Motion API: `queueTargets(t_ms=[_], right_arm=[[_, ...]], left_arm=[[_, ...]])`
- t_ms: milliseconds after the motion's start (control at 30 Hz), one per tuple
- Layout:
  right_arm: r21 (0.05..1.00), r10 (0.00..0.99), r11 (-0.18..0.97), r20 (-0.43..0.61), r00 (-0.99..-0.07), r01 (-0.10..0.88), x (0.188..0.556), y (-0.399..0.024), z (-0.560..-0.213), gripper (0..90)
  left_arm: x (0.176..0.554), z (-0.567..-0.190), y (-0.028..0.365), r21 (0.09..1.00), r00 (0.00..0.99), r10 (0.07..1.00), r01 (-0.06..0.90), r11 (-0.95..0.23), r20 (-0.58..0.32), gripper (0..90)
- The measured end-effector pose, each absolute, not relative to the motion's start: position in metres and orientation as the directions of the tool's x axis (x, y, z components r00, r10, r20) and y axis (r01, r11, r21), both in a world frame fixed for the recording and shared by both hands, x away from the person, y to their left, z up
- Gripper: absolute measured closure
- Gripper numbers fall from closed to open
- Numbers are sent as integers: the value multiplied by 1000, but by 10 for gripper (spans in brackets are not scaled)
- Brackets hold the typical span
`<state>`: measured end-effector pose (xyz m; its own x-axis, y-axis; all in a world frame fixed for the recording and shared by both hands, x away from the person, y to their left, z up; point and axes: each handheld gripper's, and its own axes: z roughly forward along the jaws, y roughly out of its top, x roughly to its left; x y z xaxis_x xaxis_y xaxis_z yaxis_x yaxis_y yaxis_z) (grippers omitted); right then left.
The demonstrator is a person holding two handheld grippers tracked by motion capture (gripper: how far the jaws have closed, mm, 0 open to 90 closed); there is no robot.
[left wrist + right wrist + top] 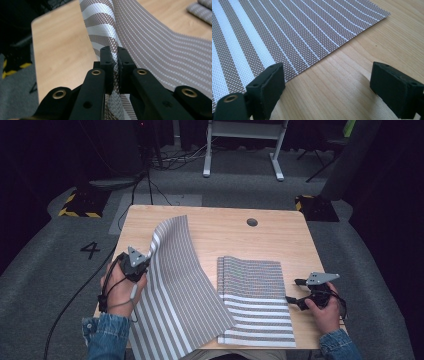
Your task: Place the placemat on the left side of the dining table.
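Note:
A grey and white striped woven placemat [177,285] is lifted at its left edge, curving up off the wooden table [230,227]. My left gripper [141,265] is shut on that edge; in the left gripper view the jaws pinch the mat's woven edge [115,75] between them. A second striped placemat [255,300] lies flat at the right, partly under the lifted one. My right gripper [294,291] rests open just off that flat mat's right edge, and in the right gripper view its jaws stand wide apart over bare wood beside the mat [287,37].
A round cable hole [252,222] sits near the table's far edge. Cables trail over the grey floor at the left and back. A white desk frame [242,150] stands behind. Yellow-black striped bases [80,202] flank the far corners.

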<state>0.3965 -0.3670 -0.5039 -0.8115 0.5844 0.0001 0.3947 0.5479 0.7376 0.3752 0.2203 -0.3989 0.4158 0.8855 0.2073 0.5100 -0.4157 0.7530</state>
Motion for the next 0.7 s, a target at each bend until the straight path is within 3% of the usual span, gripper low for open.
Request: queueTargets(t_ms=[167, 200, 233, 267, 300, 367, 700], right_arm=[[738, 584, 548, 0, -812, 395, 397, -367, -504, 128], [738, 584, 548, 0, -812, 395, 396, -367, -504, 128], [738, 584, 548, 0, -812, 395, 396, -367, -504, 128], [738, 584, 548, 0, -812, 394, 397, -367, -504, 128], [738, 584, 548, 0, -812, 394, 397, -367, -504, 128], [738, 584, 548, 0, -812, 394, 397, -367, -504, 128], [738, 584, 548, 0, -812, 394, 396, -367, -504, 128]], left_arm=[[415, -386, 217, 780, 408, 874, 441, -443, 265, 817], [427, -387, 215, 832, 364, 892, 379, -406, 269, 632], [427, -387, 215, 832, 364, 892, 379, -406, 269, 540], [432, -389, 214, 859, 350, 906, 358, -366, 240, 540], [433, -391, 212, 874, 338, 917, 354, -332, 211, 449], [431, -397, 208, 875, 333, 923, 365, -317, 195, 365], [381, -424, 188, 818, 438, 898, 501, -285, 44, 331]])
